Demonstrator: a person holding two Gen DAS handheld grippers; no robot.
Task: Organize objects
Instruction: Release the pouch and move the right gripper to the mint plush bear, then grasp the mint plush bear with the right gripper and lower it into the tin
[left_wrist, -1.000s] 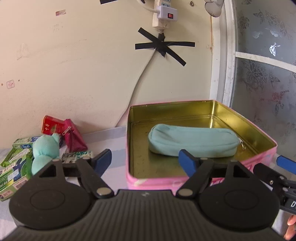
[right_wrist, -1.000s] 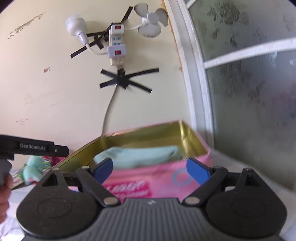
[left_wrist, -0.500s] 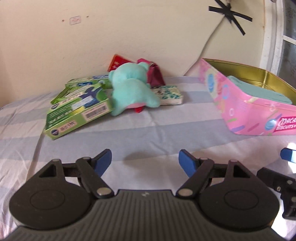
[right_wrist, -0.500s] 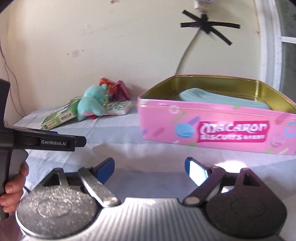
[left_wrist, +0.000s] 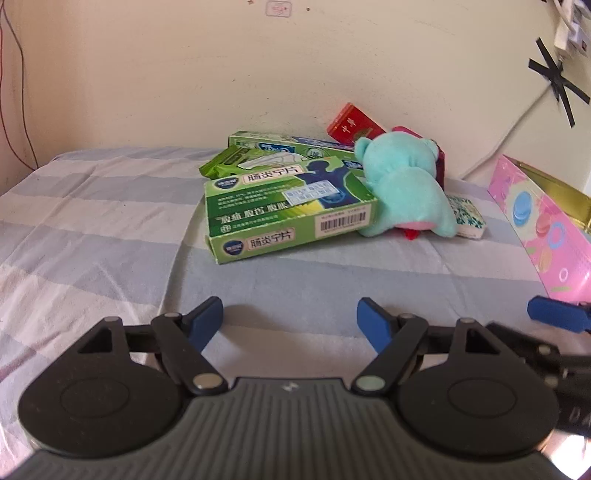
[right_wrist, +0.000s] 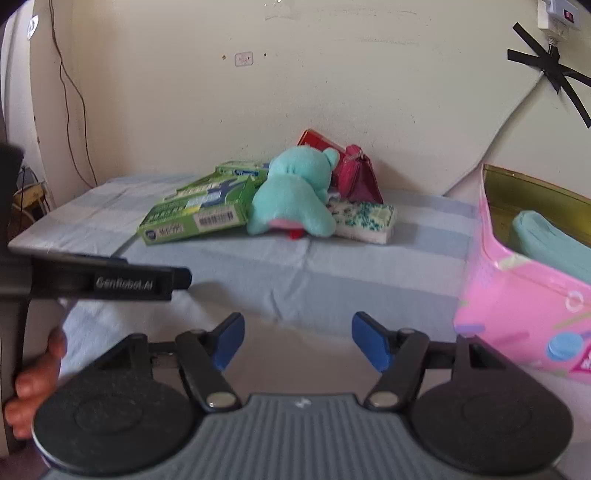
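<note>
While the pile waits ahead of both tools, the left hand-held gripper (left_wrist: 290, 317) hangs released and empty over the striped table (left_wrist: 92, 221), its jaws apart. The right hand-held gripper (right_wrist: 297, 338) has just been closing, nothing between its jaws. Beyond them, the teal plush (right_wrist: 291, 195) leans on the green box (left_wrist: 288, 210); the pink tin (right_wrist: 517, 295), right, already holds a teal pouch (right_wrist: 550, 243), likely the sorting destination.
</note>
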